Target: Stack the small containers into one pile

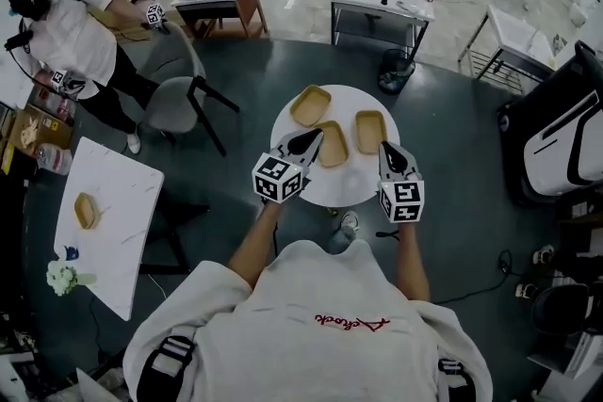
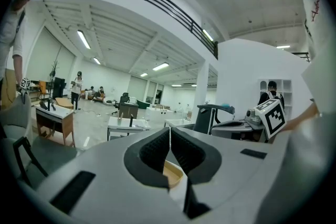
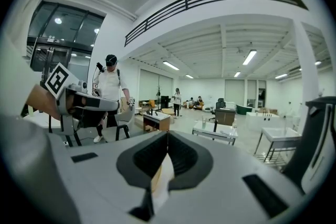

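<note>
Three shallow tan containers lie apart on the round white table: one at the far left, one in the middle, one at the right. My left gripper hovers at the middle container's left edge, its jaws shut with nothing between them. In the left gripper view the jaws meet at the tip, and a tan container shows below them. My right gripper sits just near of the right container, shut and empty. Its jaws also meet, with a tan sliver beneath.
A grey chair stands left of the round table. A white rectangular table at the left bears another tan container and flowers. A person stands at the upper left. A black-and-white machine is at the right.
</note>
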Available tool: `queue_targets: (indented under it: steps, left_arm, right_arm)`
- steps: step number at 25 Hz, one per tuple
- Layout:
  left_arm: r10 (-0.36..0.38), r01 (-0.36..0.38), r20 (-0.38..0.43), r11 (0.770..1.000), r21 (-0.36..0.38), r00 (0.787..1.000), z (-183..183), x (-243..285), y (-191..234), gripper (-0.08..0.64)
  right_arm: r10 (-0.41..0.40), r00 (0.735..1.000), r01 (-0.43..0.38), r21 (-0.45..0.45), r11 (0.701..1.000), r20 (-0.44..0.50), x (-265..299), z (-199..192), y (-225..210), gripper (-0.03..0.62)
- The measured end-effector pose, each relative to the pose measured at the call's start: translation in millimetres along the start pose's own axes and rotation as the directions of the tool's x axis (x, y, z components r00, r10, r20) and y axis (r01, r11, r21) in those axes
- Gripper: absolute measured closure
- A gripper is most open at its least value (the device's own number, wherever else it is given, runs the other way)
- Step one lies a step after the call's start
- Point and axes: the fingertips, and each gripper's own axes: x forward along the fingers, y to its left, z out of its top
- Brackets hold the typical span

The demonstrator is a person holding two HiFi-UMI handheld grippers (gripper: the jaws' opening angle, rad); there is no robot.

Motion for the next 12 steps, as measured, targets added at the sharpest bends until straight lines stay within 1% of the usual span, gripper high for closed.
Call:
queue_targets:
  steps: [12]
  left_arm:
    - [0.119,-0.119,0.03,0.993,0.012,0.992,35.5,57.8,45.2,0.541]
  right_arm:
    - [0.086,0.996,-0.085,-0.039,0.996,0.026,73.3,30.6,-59.7,0.571]
